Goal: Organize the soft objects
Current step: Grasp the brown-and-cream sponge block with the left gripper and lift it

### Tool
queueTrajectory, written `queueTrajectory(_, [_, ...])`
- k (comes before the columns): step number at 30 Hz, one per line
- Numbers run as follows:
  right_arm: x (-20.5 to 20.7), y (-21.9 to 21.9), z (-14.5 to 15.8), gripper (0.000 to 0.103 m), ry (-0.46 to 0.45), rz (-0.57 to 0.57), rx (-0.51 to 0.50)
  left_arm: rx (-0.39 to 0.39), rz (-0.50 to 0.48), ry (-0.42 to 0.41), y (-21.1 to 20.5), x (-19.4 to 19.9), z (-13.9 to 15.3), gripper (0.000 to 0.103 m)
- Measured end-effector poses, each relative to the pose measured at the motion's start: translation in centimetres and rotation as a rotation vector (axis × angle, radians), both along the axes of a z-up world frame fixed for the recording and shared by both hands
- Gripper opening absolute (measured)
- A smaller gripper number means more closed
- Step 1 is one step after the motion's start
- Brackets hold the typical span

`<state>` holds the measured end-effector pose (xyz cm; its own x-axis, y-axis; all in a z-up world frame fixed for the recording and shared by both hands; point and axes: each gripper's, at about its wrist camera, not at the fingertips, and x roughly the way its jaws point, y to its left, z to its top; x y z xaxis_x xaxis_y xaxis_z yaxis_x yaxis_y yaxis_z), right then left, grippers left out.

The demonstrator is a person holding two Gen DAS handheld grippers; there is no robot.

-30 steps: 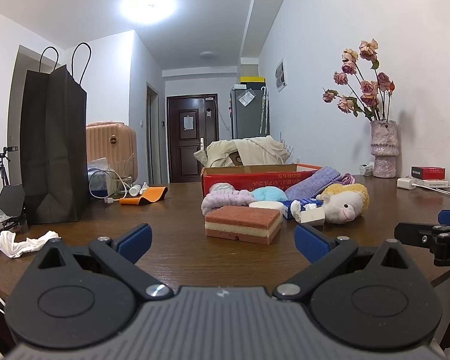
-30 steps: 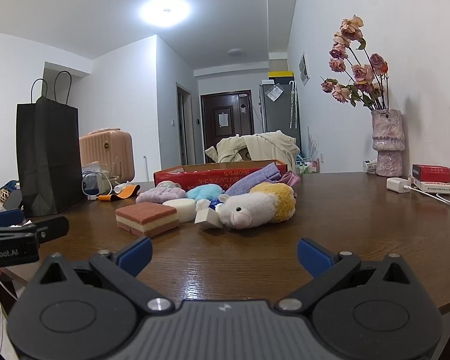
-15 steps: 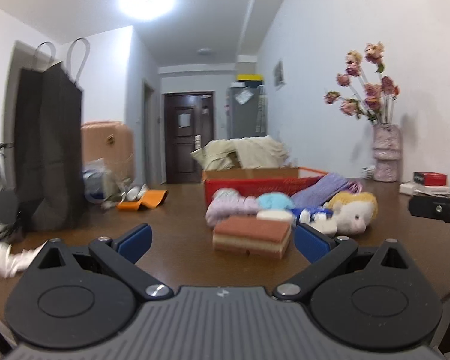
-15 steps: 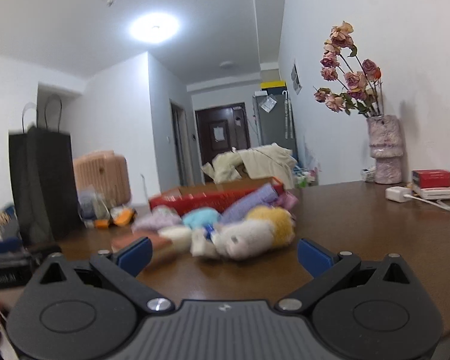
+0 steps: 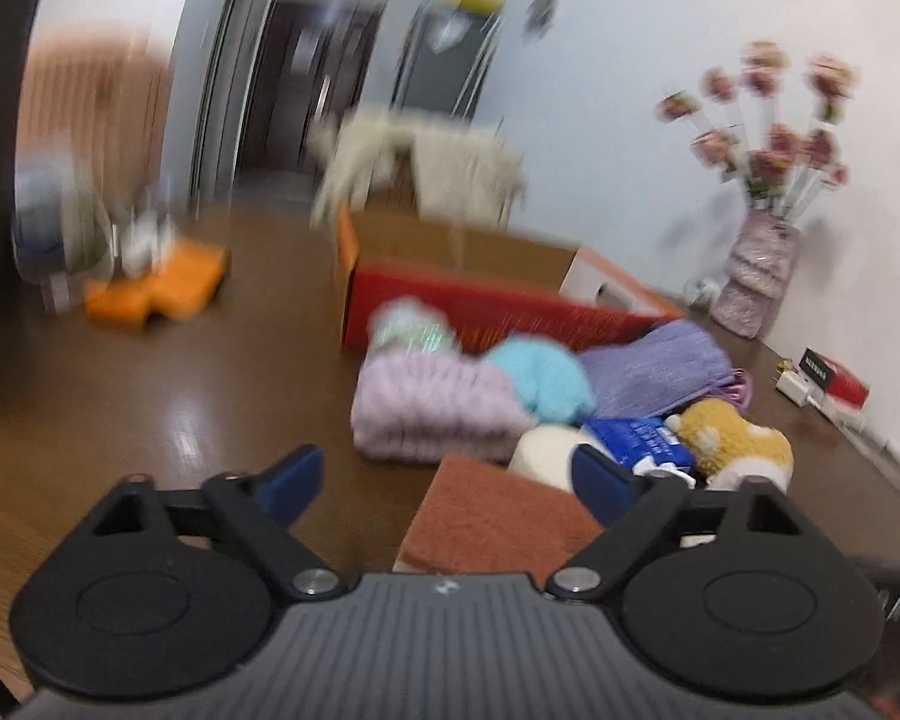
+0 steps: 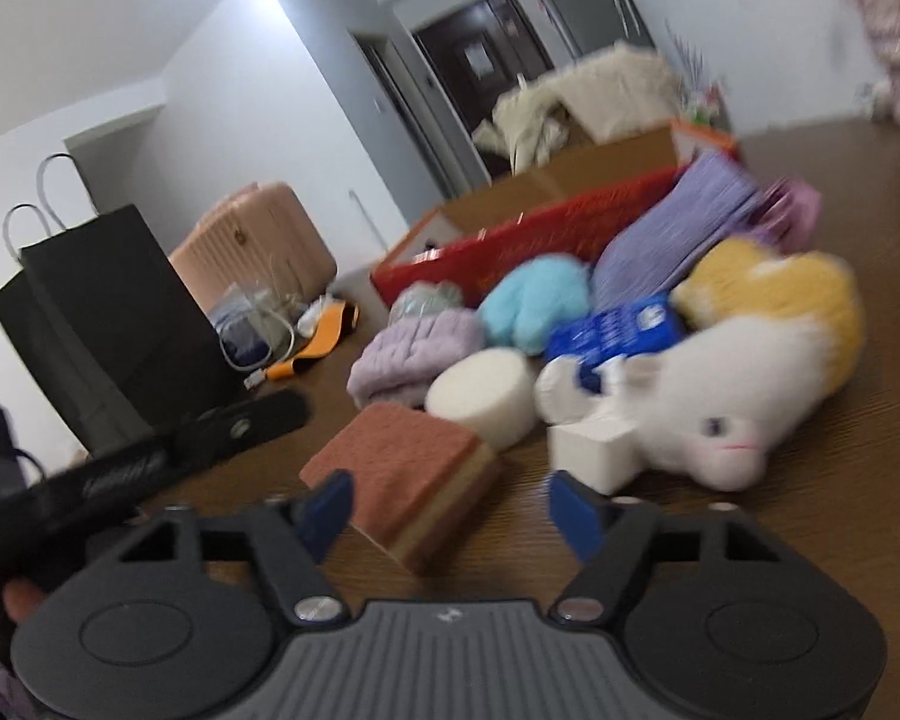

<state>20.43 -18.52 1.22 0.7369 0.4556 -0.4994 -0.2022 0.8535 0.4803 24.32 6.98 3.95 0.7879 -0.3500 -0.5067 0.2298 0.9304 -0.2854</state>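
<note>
Plainly, nothing had been sorted yet: every soft thing lay loose on the wooden table [image 6: 840, 510], and the red cardboard box [image 6: 510, 252] behind the heap looked to hold none of them, though I could not see its floor. My left gripper [image 5: 447, 483] had its fingers apart and empty, with the layered scouring sponge [image 5: 498, 525] just ahead, slightly to the right. My right gripper [image 6: 453, 510] was likewise spread and bare, that same sponge [image 6: 408, 474] between and just beyond its fingers. Past it sat the round white sponge [image 6: 486, 402] and, to the right, the white-and-yellow plush toy [image 6: 744, 396], touching a blue packet [image 6: 615, 327]. Farther on lay the lilac knitted piece [image 6: 417, 354], the turquoise fluffy thing [image 6: 534, 303] and the purple folded cloth [image 6: 672, 234] leaning against the box. Far left stood the black paper bag [image 6: 114, 324]. I judged the whole job still lay ahead, the sponge first.
</note>
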Motion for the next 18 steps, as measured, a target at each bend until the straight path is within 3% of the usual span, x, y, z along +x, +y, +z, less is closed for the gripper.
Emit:
queueTrajectory(2, [1.5, 0.8, -0.7, 0.051, 0.027, -0.002, 0.016, -0.074, -0.020, 0.097, 1.0, 2.1, -1.1, 0.080])
queueTrajectory(4, [2.6, 1.4, -1.5, 0.041, 0.062, 0.000, 0.037, -0.087, -0.013, 0.149, 1.4, 3.0, -2.0, 0.044])
queueTrajectory(5, [2.9, 1.4, -1.9, 0.040, 0.078, 0.003, 0.052, -0.116, -0.030, 0.145, 1.7, 3.0, -2.3, 0.041])
queueTrajectory(6, [3.2, 1.2, -2.2, 0.040, 0.087, 0.003, 0.087, -0.144, -0.046, 0.146, 1.9, 2.8, -2.4, 0.030])
queueTrajectory(12, [3.1, 0.1, -1.8, 0.031, 0.084, -0.001, 0.120, -0.223, -0.067, 0.183, 2.4, 0.9, -2.2, 0.030])
queueTrajectory(18, [2.9, -1.5, 1.9, 0.031, -0.010, 0.016, 0.119, -0.232, -0.074, 0.093, 0.8, 0.5, 1.5, 0.030])
